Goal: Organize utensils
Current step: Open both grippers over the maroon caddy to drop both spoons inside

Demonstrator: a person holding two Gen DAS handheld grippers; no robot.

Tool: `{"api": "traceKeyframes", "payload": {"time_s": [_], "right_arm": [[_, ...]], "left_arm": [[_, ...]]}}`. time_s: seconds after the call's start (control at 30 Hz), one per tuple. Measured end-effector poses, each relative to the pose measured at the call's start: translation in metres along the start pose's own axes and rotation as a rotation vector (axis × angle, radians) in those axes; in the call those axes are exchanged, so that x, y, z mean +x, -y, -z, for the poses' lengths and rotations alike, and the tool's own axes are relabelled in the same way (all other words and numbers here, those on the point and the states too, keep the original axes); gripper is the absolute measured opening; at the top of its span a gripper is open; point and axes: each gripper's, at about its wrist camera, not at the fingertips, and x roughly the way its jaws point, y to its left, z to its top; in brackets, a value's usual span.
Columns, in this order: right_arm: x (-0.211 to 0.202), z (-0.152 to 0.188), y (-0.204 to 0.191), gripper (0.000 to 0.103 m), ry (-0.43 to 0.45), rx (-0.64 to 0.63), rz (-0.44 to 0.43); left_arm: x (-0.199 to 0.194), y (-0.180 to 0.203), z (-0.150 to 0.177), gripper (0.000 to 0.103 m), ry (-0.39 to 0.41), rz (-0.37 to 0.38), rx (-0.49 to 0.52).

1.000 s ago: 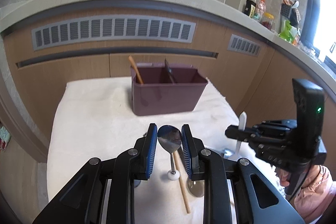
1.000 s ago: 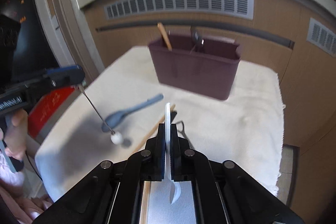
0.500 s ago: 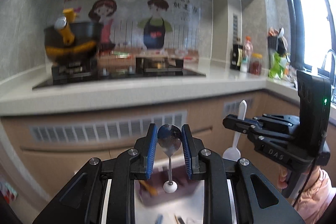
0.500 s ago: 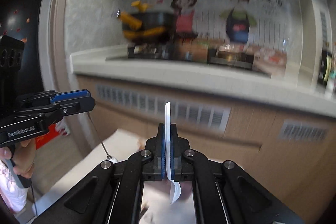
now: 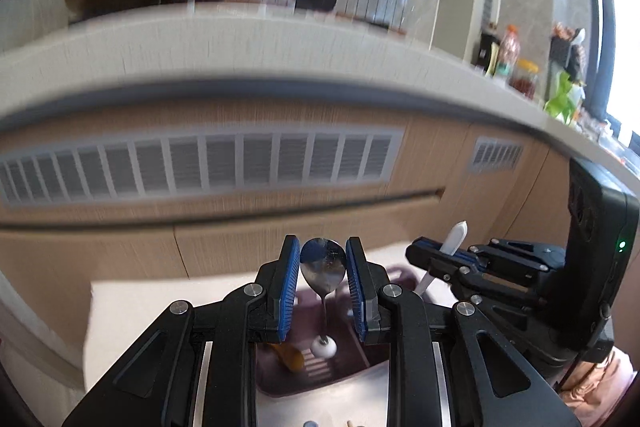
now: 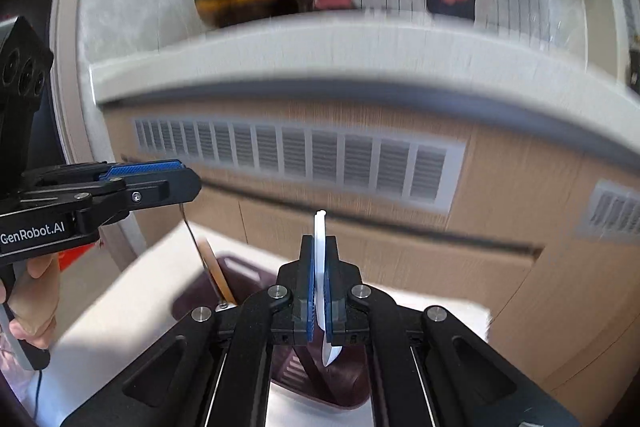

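**Both grippers loaded, poised over the caddy**

Left gripper [image 5: 323,267]: clenched on a metal spoon [image 5: 323,265], bowl pinched between the blue pads [image 5: 289,279], thin handle hanging down to a white ball tip just above the purple utensil caddy [image 5: 320,371] (whether touching, impossible to tell). Inside the caddy, on the left, a wooden utensil [image 5: 286,355].

Right gripper [image 6: 319,267]: clamped tight on a white plastic utensil [image 6: 319,251], held upright and edge-on, lower tip pointing into the caddy's right part. Seen from the left wrist, just right of the left gripper.

Underneath the caddy, a white cloth [image 5: 160,307]; behind, wood-toned cabinets with a vent grille [image 5: 200,167], heavily blurred.
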Motion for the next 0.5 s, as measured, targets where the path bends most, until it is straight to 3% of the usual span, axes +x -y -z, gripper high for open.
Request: {"api": "traceKeyframes", "payload": {"time_s": [0.13, 0.2, 0.27, 0.37, 0.43, 0.5], "right_arm": [[0.023, 0.026, 0.002, 0.013, -0.099, 0.019, -0.05], [0.024, 0.034, 0.002, 0.044, -0.115, 0.019, -0.058], [0.018, 0.04, 0.0, 0.062, -0.096, 0.02, -0.032], [-0.002, 0.044, -0.005, 0.065, -0.062, 0.0, 0.038], [-0.016, 0.048, -0.006, 0.077, -0.052, 0.012, 0.054], [-0.033, 0.051, -0.007, 0.096, -0.039, 0.035, 0.056]], "left_arm": [[0.02, -0.006, 0.018, 0.028, -0.055, 0.025, -0.022], [0.02, -0.007, 0.023, 0.038, -0.063, 0.02, -0.034], [0.013, -0.007, 0.025, 0.046, -0.048, 0.006, -0.051], [-0.008, -0.009, 0.028, 0.047, -0.013, -0.022, -0.065], [-0.027, -0.01, 0.035, 0.055, 0.006, -0.046, -0.077], [-0.044, -0.011, 0.046, 0.063, 0.011, -0.078, -0.09]]}}
